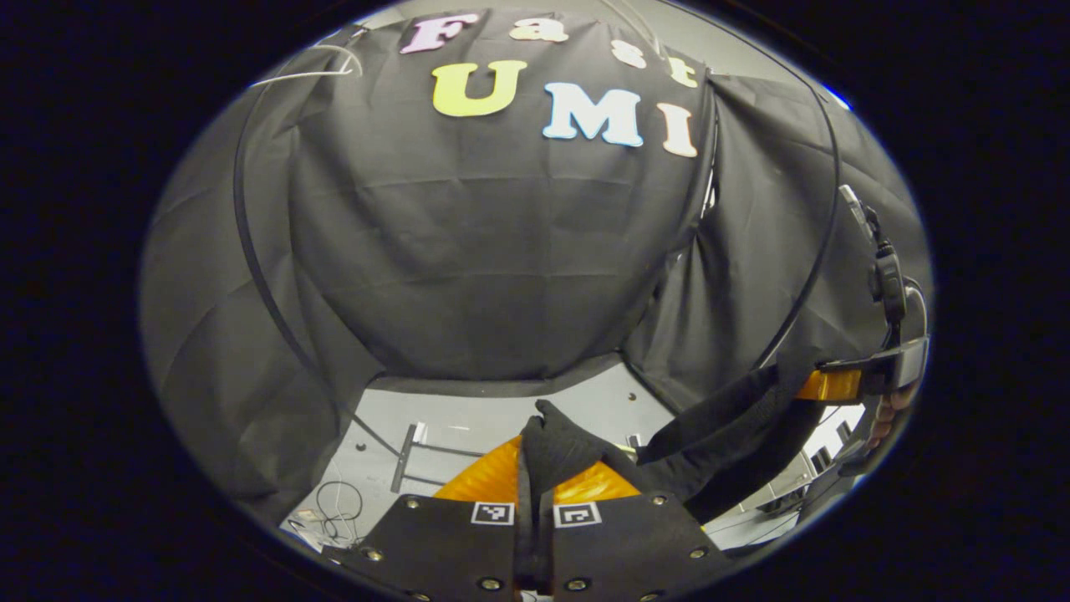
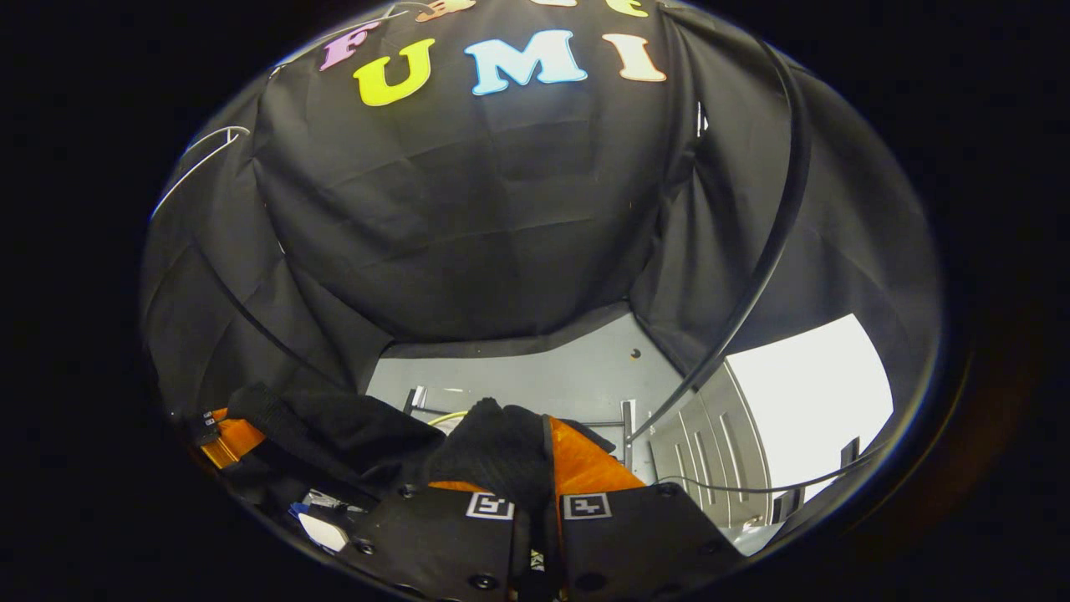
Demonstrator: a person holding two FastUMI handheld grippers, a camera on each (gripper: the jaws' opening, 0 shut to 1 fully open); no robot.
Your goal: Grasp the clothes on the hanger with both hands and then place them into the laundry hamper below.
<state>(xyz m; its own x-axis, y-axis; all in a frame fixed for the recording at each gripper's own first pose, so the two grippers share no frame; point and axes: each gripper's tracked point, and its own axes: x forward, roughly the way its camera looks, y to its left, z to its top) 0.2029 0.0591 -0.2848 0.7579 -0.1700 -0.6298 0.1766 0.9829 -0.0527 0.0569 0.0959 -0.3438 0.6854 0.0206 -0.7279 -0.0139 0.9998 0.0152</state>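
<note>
In the left gripper view a black garment [image 1: 558,447] bunches up between my left gripper's [image 1: 535,483] fingers, which are shut on it. From there the cloth runs right as a taut band [image 1: 727,426] to the right gripper [image 1: 840,385], held by a hand at the far right edge. In the right gripper view my right gripper [image 2: 539,478] is shut on a dark knitted fold of the same garment [image 2: 493,447]. That cloth stretches left to the left gripper [image 2: 224,441]. The garment hangs in the air between the two grippers, above the grey floor.
Metal bars of a stand's base [image 1: 407,456] lie on the grey floor [image 1: 468,414], with loose cables [image 1: 334,510] nearby. A thin black tube [image 1: 251,251] arcs along the cloth wall. Grey cabinet doors [image 2: 710,451] and a bright white panel [image 2: 811,393] show past the curtain.
</note>
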